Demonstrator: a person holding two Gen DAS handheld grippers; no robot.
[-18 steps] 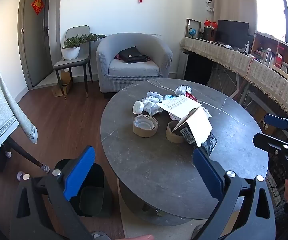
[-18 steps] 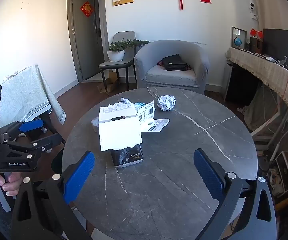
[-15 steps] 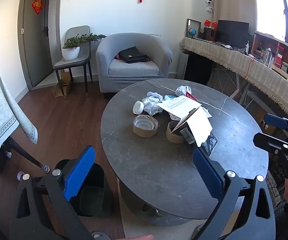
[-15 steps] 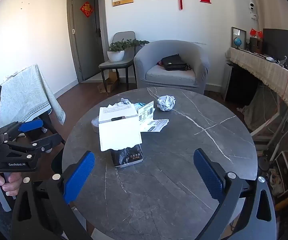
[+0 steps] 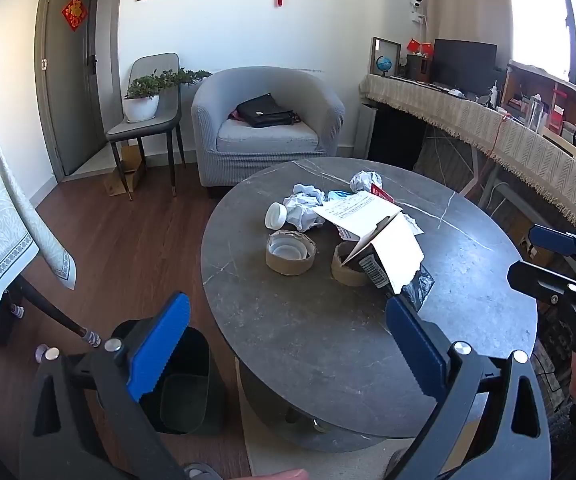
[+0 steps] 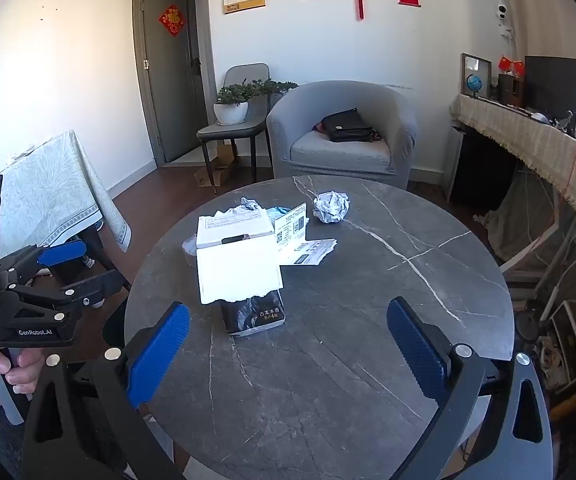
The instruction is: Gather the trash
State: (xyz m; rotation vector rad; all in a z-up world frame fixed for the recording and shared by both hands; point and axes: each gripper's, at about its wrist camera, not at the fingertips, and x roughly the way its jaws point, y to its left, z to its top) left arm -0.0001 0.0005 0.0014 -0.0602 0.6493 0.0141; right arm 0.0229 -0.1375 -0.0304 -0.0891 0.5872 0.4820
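Left wrist: left gripper (image 5: 288, 336) wide, above table (image 5: 328, 340) near edge, bin (image 5: 179, 384) beside.

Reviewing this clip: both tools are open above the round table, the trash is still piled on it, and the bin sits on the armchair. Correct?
One detail is wrong: the black bin stands on the floor beside the round table, not on the armchair, as the left wrist view shows. The rest holds: the left tool and right tool are open, and the trash pile remains on the table.
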